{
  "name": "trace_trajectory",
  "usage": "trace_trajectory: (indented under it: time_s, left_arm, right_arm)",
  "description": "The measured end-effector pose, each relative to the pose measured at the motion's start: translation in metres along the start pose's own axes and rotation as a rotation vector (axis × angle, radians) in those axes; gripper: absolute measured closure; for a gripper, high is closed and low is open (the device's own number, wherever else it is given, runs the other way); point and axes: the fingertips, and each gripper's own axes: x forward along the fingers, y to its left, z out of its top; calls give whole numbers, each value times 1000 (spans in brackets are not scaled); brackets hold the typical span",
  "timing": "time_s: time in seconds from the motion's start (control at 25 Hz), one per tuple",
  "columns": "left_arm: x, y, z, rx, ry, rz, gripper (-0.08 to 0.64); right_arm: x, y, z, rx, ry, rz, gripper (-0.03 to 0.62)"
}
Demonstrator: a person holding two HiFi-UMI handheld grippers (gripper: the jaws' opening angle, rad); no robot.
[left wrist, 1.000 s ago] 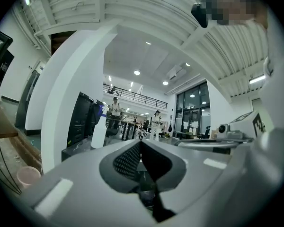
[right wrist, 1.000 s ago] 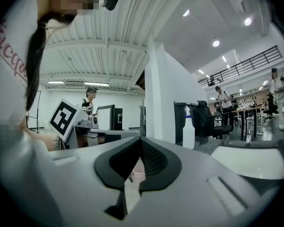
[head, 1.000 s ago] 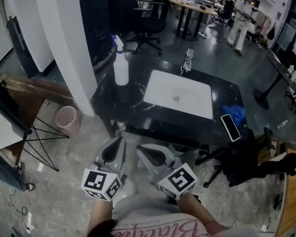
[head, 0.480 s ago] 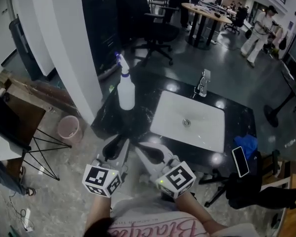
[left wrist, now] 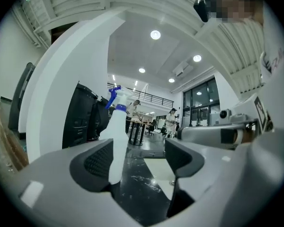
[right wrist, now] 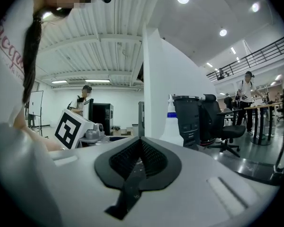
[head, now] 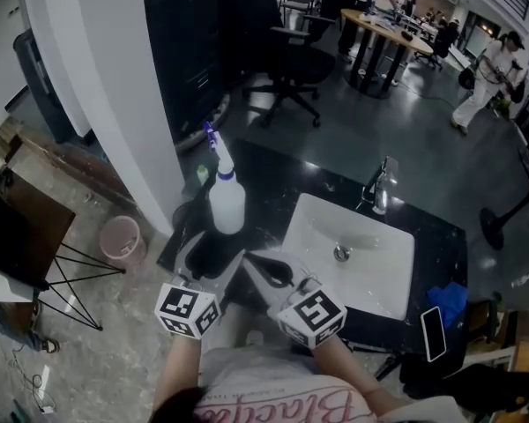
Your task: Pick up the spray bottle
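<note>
A white spray bottle [head: 226,204] with a blue trigger head stands upright at the left end of the black counter [head: 273,203]. My left gripper [head: 204,247] reaches over the counter's near left corner, just short of the bottle. Its jaws are opening and nothing is between them. In the left gripper view the bottle [left wrist: 116,141] stands ahead, beyond the left gripper [left wrist: 137,161]. My right gripper [head: 266,270] hovers beside it, shut and empty. The right gripper view shows the right gripper's [right wrist: 141,162] pads closed together, with the bottle [right wrist: 172,126] further off.
A white sink [head: 353,258] with a chrome faucet [head: 381,188] is set in the counter. A phone [head: 433,333] and a blue cloth [head: 450,300] lie at its right end. A white pillar [head: 115,77], a pink bin [head: 121,236] and an office chair [head: 291,55] stand around.
Both grippers have moved forward to the counter's near edge, close to the bottle. The left jaws have gone from shut to apart. The right jaws stay shut.
</note>
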Motion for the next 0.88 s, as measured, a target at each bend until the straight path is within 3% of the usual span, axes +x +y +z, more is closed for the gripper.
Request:
trace_trajectory:
  time_s: [0.28, 0.68, 0.88]
  left_arm:
    - [46, 40, -33, 53, 76, 56, 115]
    - [105, 77, -59, 80, 151, 73, 98]
    - [119, 77, -64, 102, 182, 18, 100]
  right_arm:
    - [9, -36, -26, 67, 103, -83, 591]
    - [1, -65, -29, 106, 110, -181, 591]
    - [5, -64, -26, 101, 95, -178, 591]
